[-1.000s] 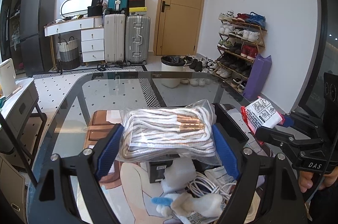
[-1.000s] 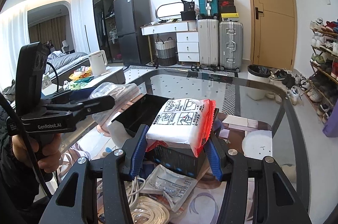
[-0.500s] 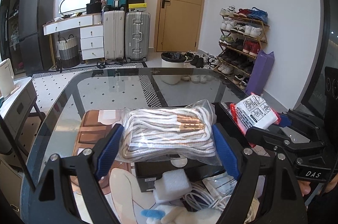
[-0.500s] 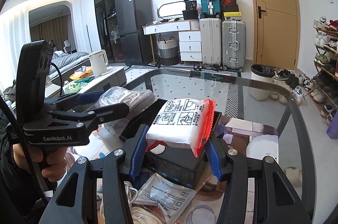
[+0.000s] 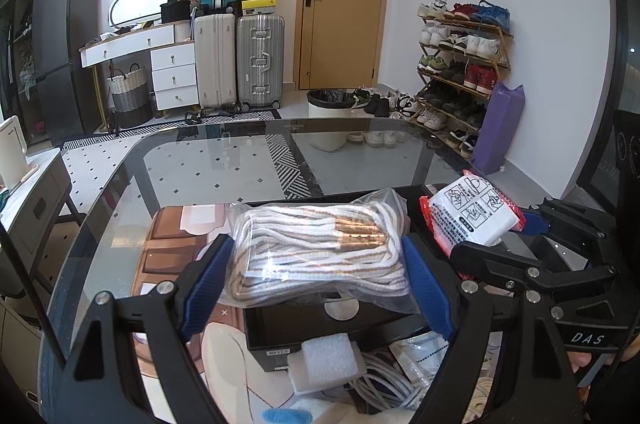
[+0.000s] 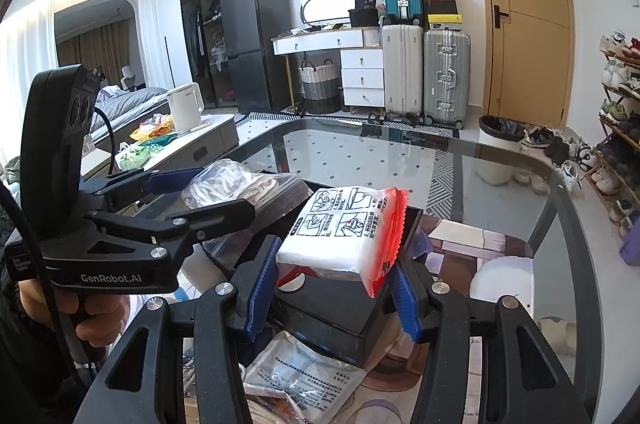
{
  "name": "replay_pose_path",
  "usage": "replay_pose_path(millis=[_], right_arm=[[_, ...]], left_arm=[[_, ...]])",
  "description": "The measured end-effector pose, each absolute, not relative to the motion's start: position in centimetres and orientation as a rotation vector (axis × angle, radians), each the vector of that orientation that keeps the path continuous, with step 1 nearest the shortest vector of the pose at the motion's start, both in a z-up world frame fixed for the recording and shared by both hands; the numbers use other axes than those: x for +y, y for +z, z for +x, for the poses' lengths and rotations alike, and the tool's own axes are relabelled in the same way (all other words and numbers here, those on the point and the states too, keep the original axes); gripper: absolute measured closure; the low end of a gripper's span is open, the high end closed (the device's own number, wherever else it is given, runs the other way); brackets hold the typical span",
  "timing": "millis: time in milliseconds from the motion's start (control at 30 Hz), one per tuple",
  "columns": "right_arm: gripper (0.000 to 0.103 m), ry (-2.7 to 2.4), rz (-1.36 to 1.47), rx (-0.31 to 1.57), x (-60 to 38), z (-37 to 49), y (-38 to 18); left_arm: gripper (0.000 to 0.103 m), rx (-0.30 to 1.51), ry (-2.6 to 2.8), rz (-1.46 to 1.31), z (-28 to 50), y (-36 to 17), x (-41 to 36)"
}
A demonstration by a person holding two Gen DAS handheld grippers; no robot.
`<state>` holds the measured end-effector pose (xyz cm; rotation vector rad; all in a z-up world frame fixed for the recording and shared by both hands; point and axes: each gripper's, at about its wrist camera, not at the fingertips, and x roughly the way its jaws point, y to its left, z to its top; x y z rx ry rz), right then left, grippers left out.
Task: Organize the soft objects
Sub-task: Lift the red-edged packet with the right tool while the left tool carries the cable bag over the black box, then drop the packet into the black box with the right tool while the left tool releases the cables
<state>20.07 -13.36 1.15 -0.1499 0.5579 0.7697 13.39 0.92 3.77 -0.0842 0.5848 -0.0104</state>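
My left gripper [image 5: 316, 264] is shut on a clear bag of white cord [image 5: 316, 252], its blue pads pressing both ends. It hangs over an open black box [image 5: 320, 320] on the glass table. My right gripper [image 6: 332, 272] is shut on a white and red tissue pack [image 6: 344, 228], held above the same black box [image 6: 336, 312]. In the left wrist view the tissue pack [image 5: 472, 212] shows at the right. In the right wrist view the cord bag [image 6: 240, 188] shows at the left, in the other gripper.
In front of the box lie a white foam block [image 5: 326, 360], coiled white cable [image 5: 384, 384] and a flat plastic packet [image 6: 296, 376]. The glass table [image 5: 224, 164] stretches ahead. A patterned mat [image 5: 168, 244] lies under the box. Suitcases, a door and a shoe rack stand behind.
Both grippers have moved forward over the black box with their loads; the box now sits lower and nearer in both views. The grips are unchanged.
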Motion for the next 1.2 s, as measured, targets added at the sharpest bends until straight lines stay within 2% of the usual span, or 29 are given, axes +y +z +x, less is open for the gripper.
replay_pose_path(millis=[1000, 1100, 1167, 1200], right_arm=[[0.05, 0.732, -0.234, 0.57, -12.3, 21.1, 0.3], [0.042, 0.724, -0.236, 0.568, -12.7, 20.8, 0.3], [0.029, 0.722, -0.232, 0.565, -13.1, 20.5, 0.5], [0.026, 0.72, -0.232, 0.561, -13.2, 20.3, 0.6]], left_arm=[[0.018, 0.614, -0.019, -0.067, 15.3, 3.0, 0.4], [0.016, 0.618, -0.031, -0.062, 15.5, 3.0, 0.1], [0.015, 0.612, -0.04, -0.056, 15.3, 3.2, 0.0], [0.015, 0.608, -0.042, -0.052, 15.2, 3.4, 0.0]])
